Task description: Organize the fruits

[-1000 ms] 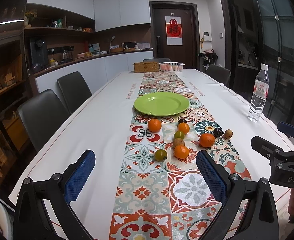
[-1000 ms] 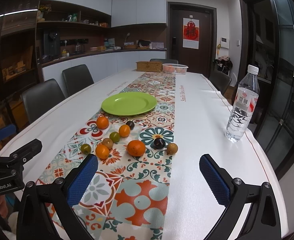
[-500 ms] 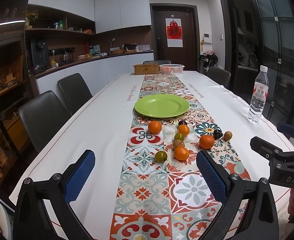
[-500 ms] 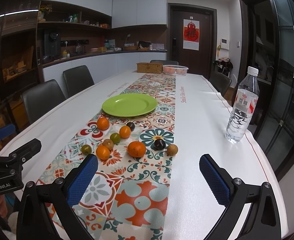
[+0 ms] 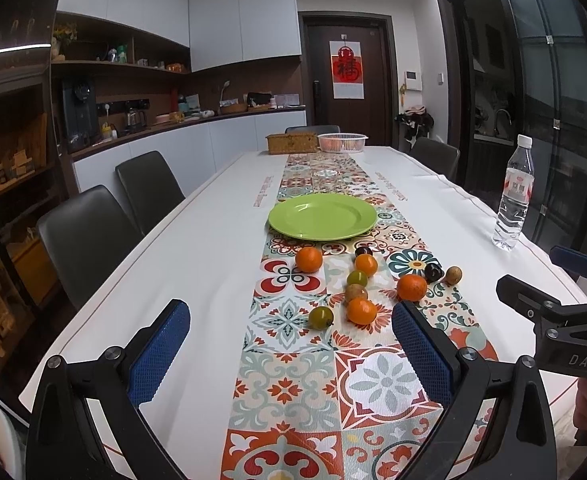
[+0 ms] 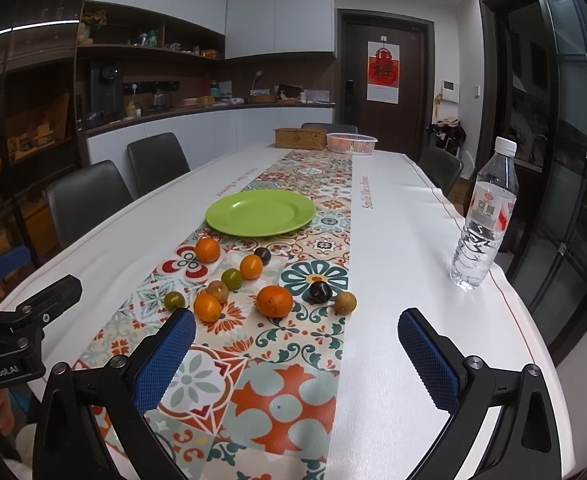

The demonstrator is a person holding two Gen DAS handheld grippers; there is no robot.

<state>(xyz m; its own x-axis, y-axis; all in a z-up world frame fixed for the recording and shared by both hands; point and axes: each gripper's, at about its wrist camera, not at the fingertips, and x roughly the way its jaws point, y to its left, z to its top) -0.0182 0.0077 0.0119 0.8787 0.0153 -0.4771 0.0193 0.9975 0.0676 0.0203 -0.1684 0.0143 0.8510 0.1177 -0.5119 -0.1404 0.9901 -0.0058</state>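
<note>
Several small fruits lie loose on the patterned table runner [image 5: 289, 364]: oranges [image 5: 360, 310] [image 6: 274, 300], green ones [image 5: 320, 317] [image 6: 174, 300], dark plums [image 5: 433, 271] [image 6: 320, 291] and brown ones [image 5: 453, 275] [image 6: 345, 302]. An empty green plate [image 5: 322, 216] [image 6: 260, 212] sits beyond them. My left gripper [image 5: 291, 348] is open and empty, above the runner short of the fruits. My right gripper [image 6: 297, 350] is open and empty, near the big orange. Each gripper shows at the edge of the other's view.
A water bottle [image 5: 513, 200] [image 6: 483, 216] stands at the table's right side. A wicker box [image 5: 292, 143] and a white basket [image 5: 342, 142] sit at the far end. Dark chairs [image 5: 85, 236] line the left side.
Both grippers have shifted slightly forward toward the fruits. Jaws stay open; no fruit has moved.
</note>
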